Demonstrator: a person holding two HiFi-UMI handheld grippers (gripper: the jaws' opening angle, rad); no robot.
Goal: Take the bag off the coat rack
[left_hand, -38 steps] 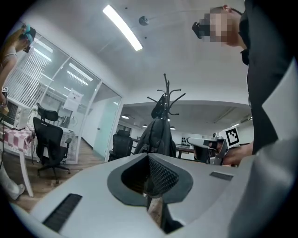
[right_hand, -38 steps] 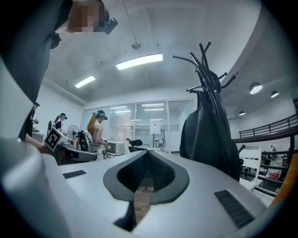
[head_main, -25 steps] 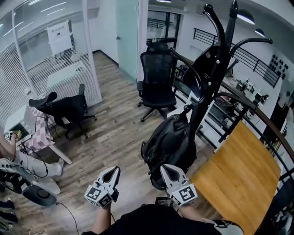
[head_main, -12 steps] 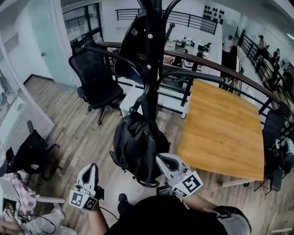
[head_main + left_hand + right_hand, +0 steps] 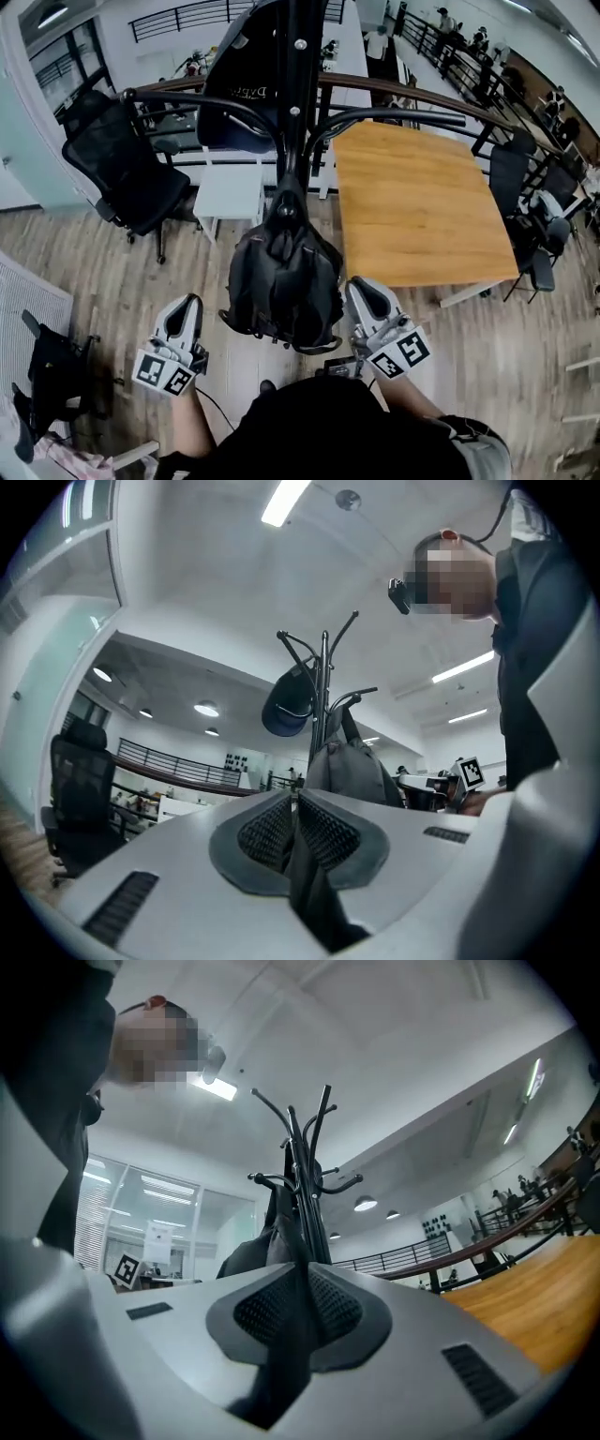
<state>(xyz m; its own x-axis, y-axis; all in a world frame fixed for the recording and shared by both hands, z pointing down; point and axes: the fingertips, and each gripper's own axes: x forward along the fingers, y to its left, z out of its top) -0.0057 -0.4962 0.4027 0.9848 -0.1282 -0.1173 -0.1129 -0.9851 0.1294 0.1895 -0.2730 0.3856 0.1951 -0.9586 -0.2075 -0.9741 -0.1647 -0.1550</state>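
Head view: bag [image 5: 284, 281], a black backpack, hangs by its top loop from a low hook of the coat rack [image 5: 296, 103], dead centre of the frame. A dark second item [image 5: 239, 94] hangs higher on the same pole. Wooden table [image 5: 422, 206] stands to the right of the rack and an office chair [image 5: 122, 169] to the left. Left gripper [image 5: 186, 307] is held low, off the bag's lower left and clear of it. Right gripper [image 5: 361, 292] is just beside the bag's lower right edge; contact cannot be told.

Left gripper view: jaws together with nothing between the pads. Rack and bag lie straight ahead beyond the tips, not yet reached.

Right gripper view: jaws likewise pressed together and empty. Rack pole and bag stand ahead, a little left of the tips.

Change against the earlier frames: a second ago the rack stood off to the right with a glass-walled room filling the left. Now the rack is square ahead and the bag sits between the two grippers, which have spread to either side of it.

Judgement: approach is finished and lifting has not begun. Either gripper must open before it can take the loop or a strap.
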